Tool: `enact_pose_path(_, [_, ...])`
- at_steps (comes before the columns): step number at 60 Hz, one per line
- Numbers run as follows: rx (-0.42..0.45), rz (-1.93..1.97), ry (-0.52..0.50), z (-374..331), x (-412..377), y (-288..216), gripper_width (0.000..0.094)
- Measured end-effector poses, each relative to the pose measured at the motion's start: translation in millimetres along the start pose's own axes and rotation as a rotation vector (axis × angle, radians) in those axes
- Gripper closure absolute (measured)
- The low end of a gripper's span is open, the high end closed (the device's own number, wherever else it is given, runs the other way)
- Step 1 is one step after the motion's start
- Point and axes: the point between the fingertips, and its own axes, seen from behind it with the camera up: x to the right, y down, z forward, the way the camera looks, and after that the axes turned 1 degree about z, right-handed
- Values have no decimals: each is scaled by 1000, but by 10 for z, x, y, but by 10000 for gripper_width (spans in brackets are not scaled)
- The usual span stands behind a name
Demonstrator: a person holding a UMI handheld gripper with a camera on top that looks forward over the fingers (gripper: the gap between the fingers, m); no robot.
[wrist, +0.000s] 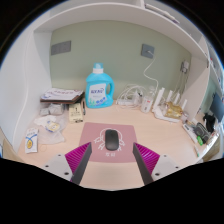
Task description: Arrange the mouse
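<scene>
The light wooden table stands against a pale wall. At the far left lie small packets and a tray of clutter. Right of these, at the back, stands a blue detergent bottle with a white label. In the centre, a pink mouse pad lies flat on the table, and the dark mouse rests on it, just ahead of the gripper. The jaws stand apart: the mouse sits between the two magenta pads, with a gap visible at either side. Right of the bottle, a heap of white cables lies near the wall, followed by a white router with upright antennas. Dark items at the far right are too small to identify.
</scene>
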Motion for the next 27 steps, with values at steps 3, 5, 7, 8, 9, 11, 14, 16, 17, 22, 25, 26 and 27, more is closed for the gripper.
enact_pose_path(3, [8,-13,7,-183,-4,28,88])
enact_pose_path(5, [18,-23,5,-303,-20,42,88])
enact_pose_path(7, [30,-24,1,-408,-44,53,87])
enact_pose_path(8, [33,-21,-3,-458,-58,64,86])
enact_pose_path(9, [35,-18,-7,-503,-70,78,86])
enact_pose_path(11, [38,-17,-7,-584,-79,107,85])
enact_pose_path(14, [47,-27,-2,-704,-80,144,84])
enact_pose_path(16, [48,-27,-5,-771,-95,172,86])
enact_pose_path(17, [49,-25,-7,-787,-104,181,86])
enact_pose_path(22, [56,-24,-17,-900,-144,221,89])
enact_pose_path(25, [56,-24,-16,-941,-149,244,87])
enact_pose_path(26, [57,-24,-15,-952,-149,250,86])
enact_pose_path(27, [57,-25,-14,-961,-146,255,85])
